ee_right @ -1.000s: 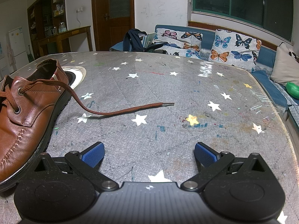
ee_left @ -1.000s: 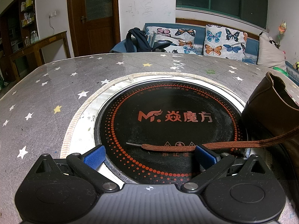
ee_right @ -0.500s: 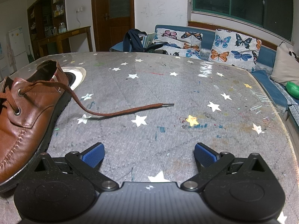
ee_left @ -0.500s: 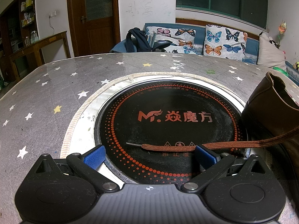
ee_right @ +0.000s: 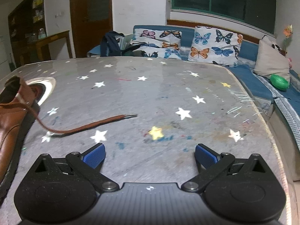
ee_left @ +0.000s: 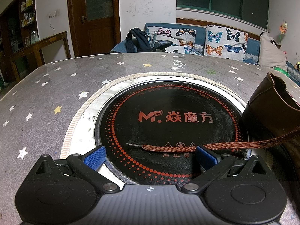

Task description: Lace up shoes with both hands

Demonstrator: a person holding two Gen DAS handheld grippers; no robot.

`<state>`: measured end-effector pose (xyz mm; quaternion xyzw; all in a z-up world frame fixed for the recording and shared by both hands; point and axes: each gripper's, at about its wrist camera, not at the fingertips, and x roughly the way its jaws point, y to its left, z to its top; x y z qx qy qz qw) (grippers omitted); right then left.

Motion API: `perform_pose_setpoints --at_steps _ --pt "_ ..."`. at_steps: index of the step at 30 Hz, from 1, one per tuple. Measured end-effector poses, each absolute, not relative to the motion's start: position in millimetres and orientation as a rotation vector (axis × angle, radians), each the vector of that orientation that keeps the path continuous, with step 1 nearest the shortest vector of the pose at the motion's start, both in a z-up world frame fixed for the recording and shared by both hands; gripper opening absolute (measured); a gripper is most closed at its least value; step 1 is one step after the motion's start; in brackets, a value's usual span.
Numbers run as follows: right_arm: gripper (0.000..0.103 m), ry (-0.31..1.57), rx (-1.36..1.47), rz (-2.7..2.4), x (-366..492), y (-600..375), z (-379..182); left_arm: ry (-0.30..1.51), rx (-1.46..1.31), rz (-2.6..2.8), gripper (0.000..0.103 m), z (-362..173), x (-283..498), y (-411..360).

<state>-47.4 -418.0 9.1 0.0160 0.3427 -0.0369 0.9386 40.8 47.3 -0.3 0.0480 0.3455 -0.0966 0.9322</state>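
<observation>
Here, your left gripper [ee_left: 150,155] is spread wide over the cooktop [ee_left: 168,116], holding nothing — one lace [ee_left: 206,147] crosses just ahead of its right pad. Your right gripper [ee_right: 150,155] also gapes empty; the shoe [ee_right: 11,116] sits far left on the table [ee_right: 168,86], its other lace [ee_right: 90,125] trailing rightward.

Spread tongs [ee_right: 150,154]; blurred lace [ee_right: 90,125] seemingly on table [ee_right: 168,93].

Probably home living room, sofa [ee_right: 249,82], hotpot table [ee_left: 56,93]
</observation>
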Motion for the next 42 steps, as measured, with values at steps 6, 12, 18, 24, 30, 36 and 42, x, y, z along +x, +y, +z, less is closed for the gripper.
perform_pose_setpoints --at_steps 6,12,18,24,30,36,42 --pt "0.103 0.706 0.050 -0.094 -37 -428 8 0.707 0.098 -0.198 0.103 0 41 47" --pt "0.103 0.705 0.058 -0.099 -34 -431 6 0.707 0.098 -0.198 0.103 0 41 47" --pt "0.103 0.710 0.052 -0.102 -38 -422 12 0.707 0.098 -0.198 0.103 0 41 47" --pt "0.103 0.709 0.054 -0.102 -36 -421 9 0.707 0.098 -0.198 0.103 0 41 47" --pt "0.103 0.707 0.055 -0.101 -35 -424 6 0.707 0.098 -0.198 0.103 0 41 47" --pt "0.103 0.707 0.055 -0.101 -35 -425 6 0.707 0.098 -0.198 0.103 0 41 47" --pt "0.103 0.707 0.055 -0.101 -35 -425 6 0.707 0.098 -0.198 0.103 0 41 47"
